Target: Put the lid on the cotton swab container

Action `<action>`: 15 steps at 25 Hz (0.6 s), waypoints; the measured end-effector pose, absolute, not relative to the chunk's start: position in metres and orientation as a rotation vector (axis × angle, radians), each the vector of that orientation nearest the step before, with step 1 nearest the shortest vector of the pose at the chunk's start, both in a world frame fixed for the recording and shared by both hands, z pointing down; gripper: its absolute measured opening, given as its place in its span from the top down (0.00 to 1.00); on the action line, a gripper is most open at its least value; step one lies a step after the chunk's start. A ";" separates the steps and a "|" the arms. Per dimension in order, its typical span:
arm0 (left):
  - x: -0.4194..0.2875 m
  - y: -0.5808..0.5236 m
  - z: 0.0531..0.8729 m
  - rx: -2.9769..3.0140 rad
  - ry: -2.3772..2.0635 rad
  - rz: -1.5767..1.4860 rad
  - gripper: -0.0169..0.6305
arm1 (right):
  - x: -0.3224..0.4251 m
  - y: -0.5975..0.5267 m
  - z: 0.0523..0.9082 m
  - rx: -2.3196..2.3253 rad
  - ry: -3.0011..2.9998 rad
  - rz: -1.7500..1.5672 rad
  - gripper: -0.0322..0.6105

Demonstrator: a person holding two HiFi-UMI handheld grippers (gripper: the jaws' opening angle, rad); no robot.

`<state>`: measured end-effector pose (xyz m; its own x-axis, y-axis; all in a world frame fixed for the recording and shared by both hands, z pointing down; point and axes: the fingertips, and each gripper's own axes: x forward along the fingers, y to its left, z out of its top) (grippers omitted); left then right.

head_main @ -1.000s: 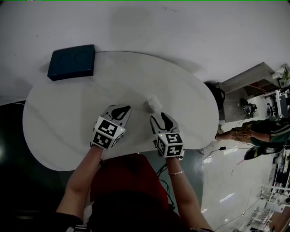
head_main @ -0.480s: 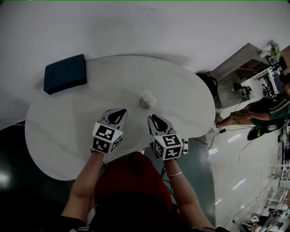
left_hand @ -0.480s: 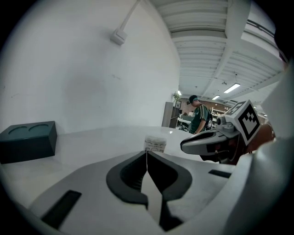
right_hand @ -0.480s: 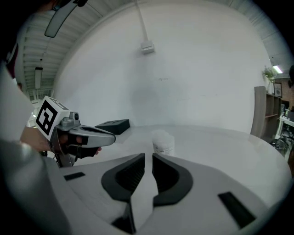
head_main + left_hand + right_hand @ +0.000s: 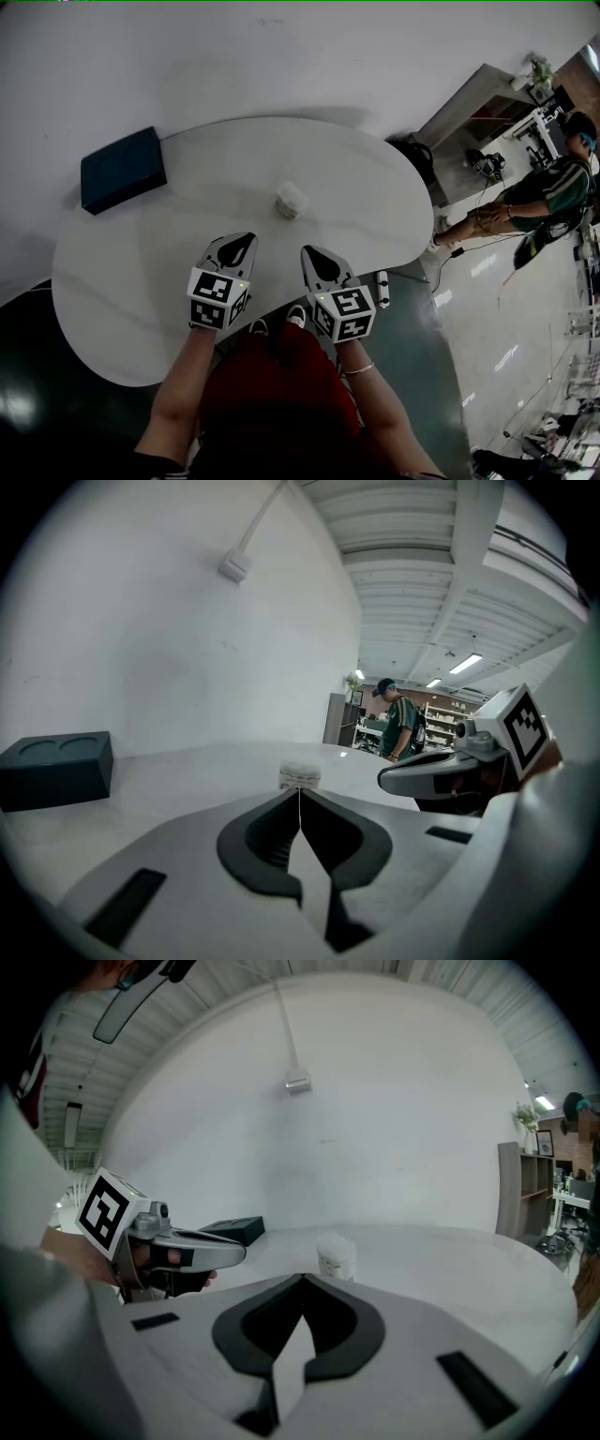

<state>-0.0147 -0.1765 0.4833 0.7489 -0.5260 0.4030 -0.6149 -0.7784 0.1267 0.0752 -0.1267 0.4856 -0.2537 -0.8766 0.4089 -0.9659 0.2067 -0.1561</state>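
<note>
The small white cotton swab container [image 5: 291, 199] stands upright near the middle of the white table [image 5: 141, 253], with a whitish top; I cannot make out the lid separately. It also shows ahead of the jaws as the container [image 5: 300, 774] and the container [image 5: 337, 1257]. My left gripper [image 5: 246, 238] is shut and empty, a short way in front of the container, to its left. My right gripper [image 5: 307, 251] has just been closing and is now shut with nothing between its jaws, also short of the container. Neither touches it.
A dark blue box [image 5: 122, 170] with two round recesses sits at the table's far left edge. The table's near edge runs under both grippers. A power strip [image 5: 382, 289] lies on the floor; a person [image 5: 553, 187] stands off to the right.
Both grippers have drawn back from the container towards the table's near edge. The right gripper's jaws, open beside the container a second ago, have closed on nothing.
</note>
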 end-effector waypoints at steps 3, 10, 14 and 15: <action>-0.011 -0.171 0.479 2.712 -0.901 0.500 0.94 | 0.077 -0.120 0.484 1.772 -2.247 0.564 0.93; -0.007 -0.155 0.473 2.719 -0.923 0.501 0.94 | 0.079 -0.103 0.472 1.791 -2.271 0.538 0.93; -0.011 -0.145 0.472 2.718 -0.954 0.513 0.94 | 0.075 -0.092 0.469 1.787 -2.303 0.533 0.93; -0.013 -0.141 0.472 2.715 -0.963 0.516 0.94 | 0.074 -0.089 0.469 1.785 -2.308 0.536 0.93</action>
<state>-0.0128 -0.1415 0.4720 0.7245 -0.5657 0.3939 -0.6410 -0.7630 0.0833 0.0739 -0.0887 0.4688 -0.2659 -0.8977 0.3514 -0.9606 0.2163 -0.1744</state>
